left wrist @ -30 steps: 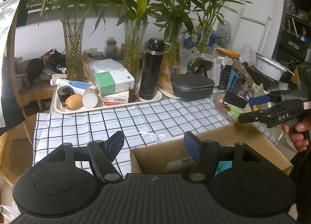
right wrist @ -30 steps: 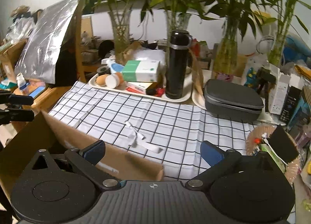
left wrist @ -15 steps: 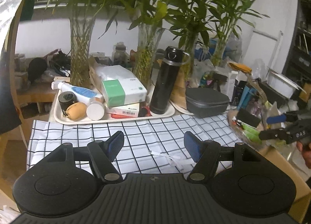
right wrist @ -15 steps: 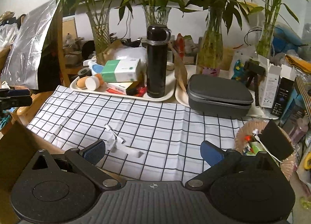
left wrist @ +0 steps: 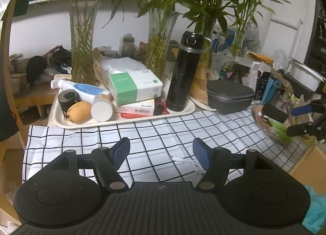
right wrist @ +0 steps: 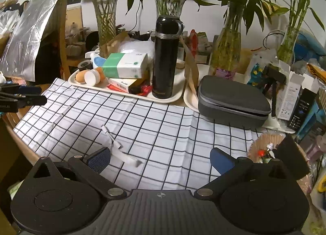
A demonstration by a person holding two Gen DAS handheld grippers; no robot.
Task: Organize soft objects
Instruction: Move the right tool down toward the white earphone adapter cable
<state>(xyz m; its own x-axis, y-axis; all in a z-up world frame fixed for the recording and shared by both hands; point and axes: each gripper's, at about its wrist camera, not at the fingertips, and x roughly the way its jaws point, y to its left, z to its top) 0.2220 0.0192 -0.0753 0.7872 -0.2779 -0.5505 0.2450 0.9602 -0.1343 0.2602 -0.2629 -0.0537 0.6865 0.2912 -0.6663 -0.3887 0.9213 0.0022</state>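
The left tongs (left wrist: 161,153) are wide apart and hold nothing. The right tongs (right wrist: 160,158) are wide apart too, with nothing in them. Both hang over the near edge of the table (right wrist: 175,133), which has a white cloth with black squares. A small white cable (right wrist: 120,147) lies on the cloth near that edge. At the far edge a tray (left wrist: 179,110) holds a tan soft pouch (left wrist: 79,111), a green and white tissue pack (left wrist: 135,87) and a tall black bottle (left wrist: 186,74). A grey zip case (right wrist: 233,100) sits to the right of the tray.
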